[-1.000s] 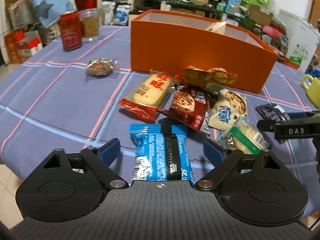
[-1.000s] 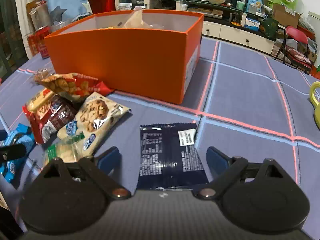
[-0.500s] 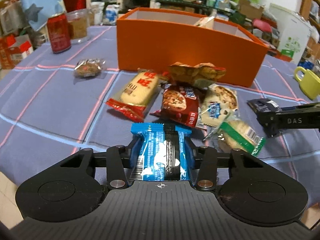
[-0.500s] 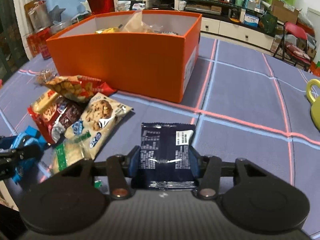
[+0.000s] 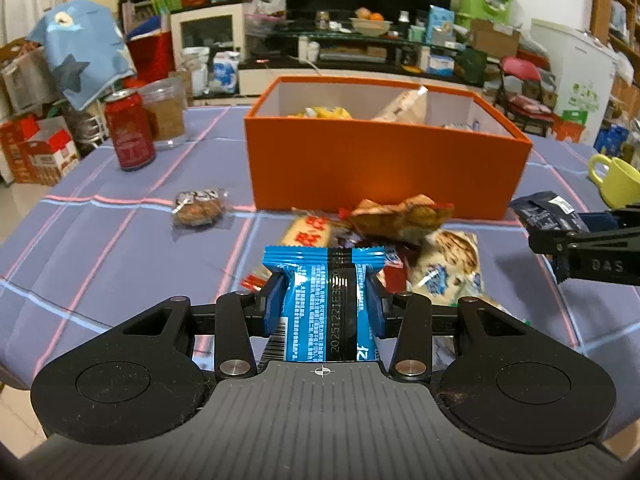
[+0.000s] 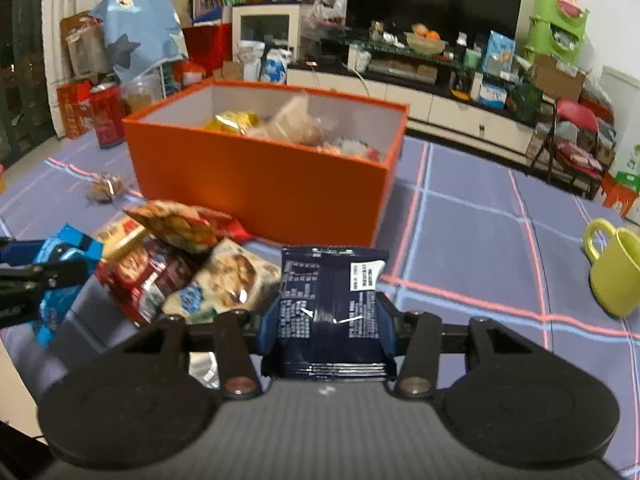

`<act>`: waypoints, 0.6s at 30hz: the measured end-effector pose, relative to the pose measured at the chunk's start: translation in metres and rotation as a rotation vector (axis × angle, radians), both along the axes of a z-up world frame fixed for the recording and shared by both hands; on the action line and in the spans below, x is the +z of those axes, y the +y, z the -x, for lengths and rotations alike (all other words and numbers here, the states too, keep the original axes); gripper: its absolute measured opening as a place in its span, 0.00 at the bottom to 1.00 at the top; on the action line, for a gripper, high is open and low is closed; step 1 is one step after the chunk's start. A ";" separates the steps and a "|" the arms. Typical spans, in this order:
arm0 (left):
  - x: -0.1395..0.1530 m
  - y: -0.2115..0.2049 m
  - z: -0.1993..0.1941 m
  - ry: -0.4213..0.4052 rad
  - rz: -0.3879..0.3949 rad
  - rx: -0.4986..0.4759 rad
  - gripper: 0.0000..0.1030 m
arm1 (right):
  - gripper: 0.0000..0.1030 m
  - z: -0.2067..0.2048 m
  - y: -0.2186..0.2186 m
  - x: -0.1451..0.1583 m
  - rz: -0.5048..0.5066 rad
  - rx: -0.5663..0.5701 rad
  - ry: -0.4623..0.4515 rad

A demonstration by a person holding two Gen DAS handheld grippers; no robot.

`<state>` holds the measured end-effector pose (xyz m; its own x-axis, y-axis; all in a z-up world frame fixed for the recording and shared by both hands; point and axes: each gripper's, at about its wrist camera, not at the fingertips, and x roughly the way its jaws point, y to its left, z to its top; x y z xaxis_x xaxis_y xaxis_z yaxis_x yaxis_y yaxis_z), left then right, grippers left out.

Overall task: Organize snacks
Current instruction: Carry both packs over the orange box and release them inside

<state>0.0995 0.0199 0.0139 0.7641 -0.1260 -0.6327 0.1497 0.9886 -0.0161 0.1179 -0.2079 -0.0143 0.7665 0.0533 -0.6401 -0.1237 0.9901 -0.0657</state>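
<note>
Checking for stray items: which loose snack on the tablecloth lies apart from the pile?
The small clear-wrapped brown snack, alone near the orange box's left front corner; the other loose packets overlap in one heap.

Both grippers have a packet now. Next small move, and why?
Probably carry both forward over the orange box and let go there. The left gripper is shut on the blue packet and the right gripper on the dark packet. Both packets look clear of the tablecloth, and the open box straight ahead already holds snacks.
</note>
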 end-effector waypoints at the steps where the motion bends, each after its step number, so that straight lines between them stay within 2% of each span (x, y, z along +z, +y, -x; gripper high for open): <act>1: 0.001 0.001 -0.001 -0.002 -0.001 0.005 0.14 | 0.49 0.001 0.003 0.003 -0.003 0.003 -0.011; 8: 0.010 0.003 -0.008 -0.032 -0.008 0.026 0.14 | 0.49 0.005 0.016 0.018 -0.018 -0.004 -0.065; 18: 0.040 -0.008 -0.019 -0.079 0.012 -0.010 0.14 | 0.49 0.009 0.024 0.038 -0.039 -0.022 -0.125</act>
